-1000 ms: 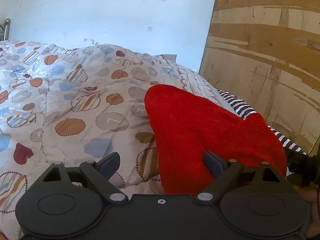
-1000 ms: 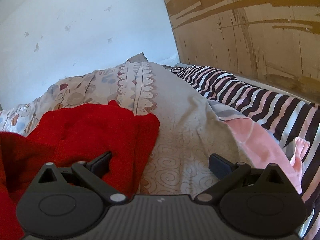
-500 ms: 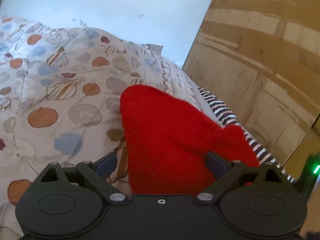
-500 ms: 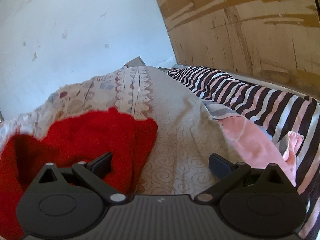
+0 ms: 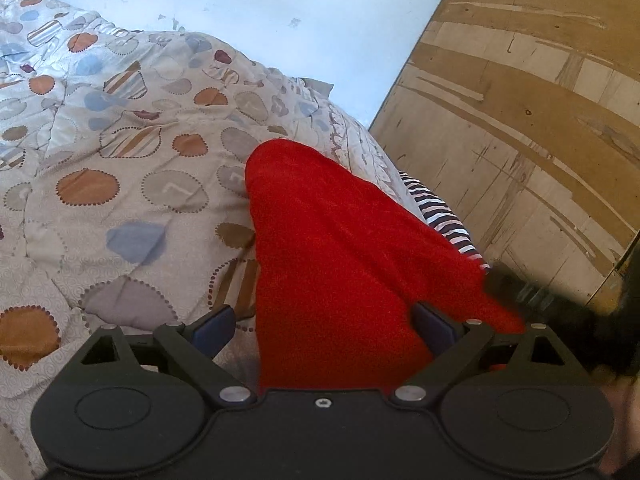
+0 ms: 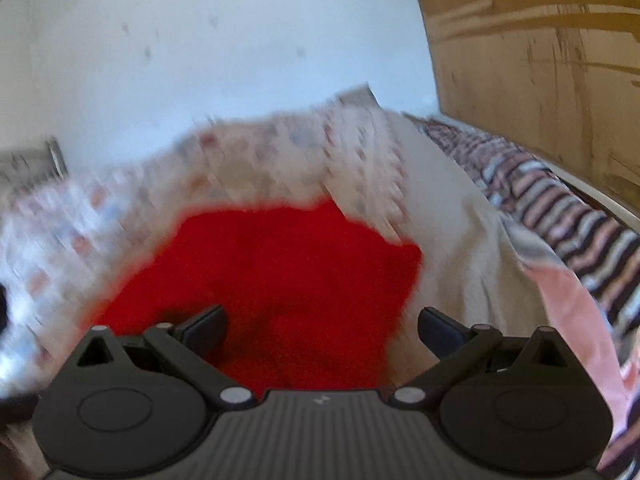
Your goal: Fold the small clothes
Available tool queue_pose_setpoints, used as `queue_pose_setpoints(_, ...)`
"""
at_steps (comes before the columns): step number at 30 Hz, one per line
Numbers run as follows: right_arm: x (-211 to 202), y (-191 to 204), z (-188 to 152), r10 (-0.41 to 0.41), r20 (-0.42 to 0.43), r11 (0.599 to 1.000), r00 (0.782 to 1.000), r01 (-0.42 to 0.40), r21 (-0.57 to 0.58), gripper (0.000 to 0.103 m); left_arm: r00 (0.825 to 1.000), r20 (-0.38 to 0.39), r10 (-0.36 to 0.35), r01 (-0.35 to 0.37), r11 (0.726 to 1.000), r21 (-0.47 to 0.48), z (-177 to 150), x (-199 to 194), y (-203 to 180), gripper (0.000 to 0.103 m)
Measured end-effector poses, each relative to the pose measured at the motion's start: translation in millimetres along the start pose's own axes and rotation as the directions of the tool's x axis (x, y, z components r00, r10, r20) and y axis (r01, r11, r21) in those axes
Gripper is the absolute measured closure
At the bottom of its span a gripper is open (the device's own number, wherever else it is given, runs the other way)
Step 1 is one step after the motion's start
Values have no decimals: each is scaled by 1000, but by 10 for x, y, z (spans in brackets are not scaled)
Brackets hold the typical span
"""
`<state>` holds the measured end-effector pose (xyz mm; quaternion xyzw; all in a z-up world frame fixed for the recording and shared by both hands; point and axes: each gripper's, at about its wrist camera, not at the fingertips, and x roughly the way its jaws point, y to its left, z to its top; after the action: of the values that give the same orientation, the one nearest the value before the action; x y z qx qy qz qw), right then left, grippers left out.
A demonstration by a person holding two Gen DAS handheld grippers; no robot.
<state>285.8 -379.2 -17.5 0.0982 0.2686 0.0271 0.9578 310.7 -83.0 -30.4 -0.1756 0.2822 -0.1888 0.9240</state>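
Note:
A red fleece garment (image 5: 344, 256) lies on a patterned quilt (image 5: 120, 160) on a bed. In the left wrist view it runs from between my open left gripper's (image 5: 324, 326) fingers up and away; its right corner drapes over the right finger. In the blurred right wrist view the same red garment (image 6: 288, 276) spreads in front of my open right gripper (image 6: 320, 326), with the cloth lying between and beyond the fingers. Neither gripper is closed on it.
A striped black-white-pink cloth (image 6: 560, 208) and a pink garment (image 6: 576, 320) lie to the right along a plywood wall (image 5: 520, 120). A pale painted wall (image 5: 240, 0) is behind the bed. The other gripper (image 5: 560, 308) shows dark at the left view's right edge.
The right gripper has swung left and over the red garment, blurring its view. The left view has shifted slightly; the garment stays between its fingers.

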Motion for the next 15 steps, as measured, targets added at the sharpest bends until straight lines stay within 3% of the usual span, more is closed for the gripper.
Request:
queue_pose_setpoints(4, -3, -115, -273, 34, 39, 998, 999, -36, 52, 0, 1000, -9, -3, 3, 1000, 8, -36, 15, -20, 5)
queue_pose_setpoints(12, -47, -321, -385, 109, 99, 983, 989, -122, 138, 0, 1000, 8, -13, 13, 1000, 13, 36, -99, 28, 5)
queue_pose_setpoints(15, -71, -417, -447, 132, 116, 972, 984, -152, 179, 0, 1000, -20, -23, 22, 1000, -12, 150, -144, 128, 2)
